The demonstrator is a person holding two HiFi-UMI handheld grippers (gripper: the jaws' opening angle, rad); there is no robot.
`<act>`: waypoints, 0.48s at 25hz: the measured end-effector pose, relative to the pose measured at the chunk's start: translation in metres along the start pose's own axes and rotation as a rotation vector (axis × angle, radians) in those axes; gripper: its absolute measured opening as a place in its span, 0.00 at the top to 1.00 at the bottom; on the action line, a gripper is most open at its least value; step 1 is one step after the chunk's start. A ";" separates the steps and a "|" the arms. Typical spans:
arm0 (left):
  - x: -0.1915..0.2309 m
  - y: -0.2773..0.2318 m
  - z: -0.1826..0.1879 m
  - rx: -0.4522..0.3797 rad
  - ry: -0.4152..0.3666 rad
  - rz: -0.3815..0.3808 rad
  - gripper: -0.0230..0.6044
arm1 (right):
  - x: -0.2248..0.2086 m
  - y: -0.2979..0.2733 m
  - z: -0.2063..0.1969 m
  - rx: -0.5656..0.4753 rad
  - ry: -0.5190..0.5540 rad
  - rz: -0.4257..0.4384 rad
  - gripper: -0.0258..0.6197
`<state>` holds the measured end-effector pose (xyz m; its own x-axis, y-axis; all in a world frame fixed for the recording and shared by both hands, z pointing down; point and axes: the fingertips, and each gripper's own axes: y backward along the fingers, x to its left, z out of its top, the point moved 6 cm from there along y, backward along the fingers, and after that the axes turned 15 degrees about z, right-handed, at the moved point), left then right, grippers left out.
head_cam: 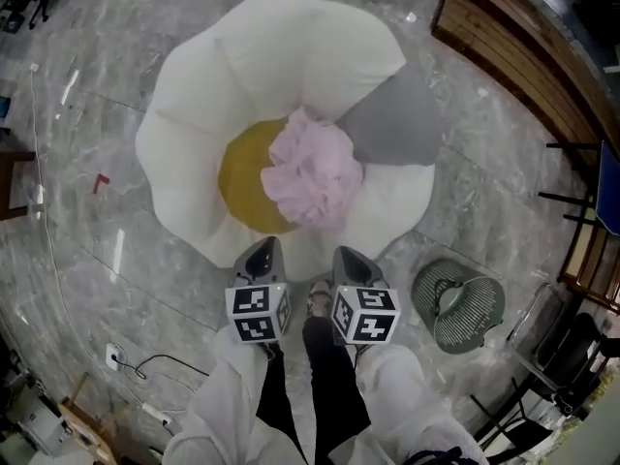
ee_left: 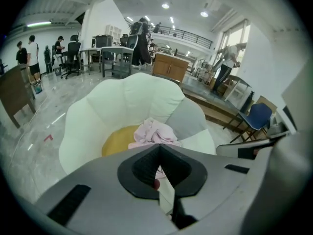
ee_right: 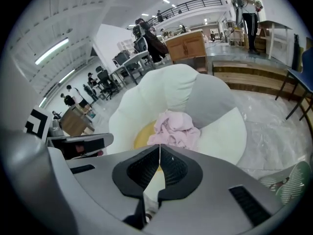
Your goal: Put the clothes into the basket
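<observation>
We're holding L claw (head_cam: 263,252) & R claw (head_cam: 352,257) pressed together, empty, near front edge of cushion (head_cam: 291,46). Green basket (head_cam: 457,304) is sitting on open floor (head_cam: 465,201) to R. Pink clothes (head_cam: 313,174) are lying ahead at cushion centre.

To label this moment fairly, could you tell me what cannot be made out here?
- pink clothes: bunched up in every view; number of garments unclear.
- green basket: head view, contents too small; right gripper view, cut off by the edge.
- yellow cushion centre: head view, partly hidden under the pink clothes.
</observation>
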<state>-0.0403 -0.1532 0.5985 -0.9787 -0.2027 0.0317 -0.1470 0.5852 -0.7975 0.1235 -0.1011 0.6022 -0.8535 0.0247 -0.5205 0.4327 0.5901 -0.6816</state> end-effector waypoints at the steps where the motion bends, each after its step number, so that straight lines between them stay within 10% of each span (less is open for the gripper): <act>1: -0.001 -0.008 -0.004 0.003 0.000 0.003 0.96 | -0.005 -0.005 -0.004 0.008 0.006 0.002 0.92; 12: -0.012 -0.059 -0.039 0.051 0.010 0.020 0.96 | -0.048 -0.056 -0.016 0.052 -0.023 0.046 0.92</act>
<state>-0.0256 -0.1552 0.6687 -0.9828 -0.1833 0.0213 -0.1202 0.5484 -0.8276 0.1355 -0.1225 0.6737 -0.8256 0.0318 -0.5634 0.4864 0.5462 -0.6820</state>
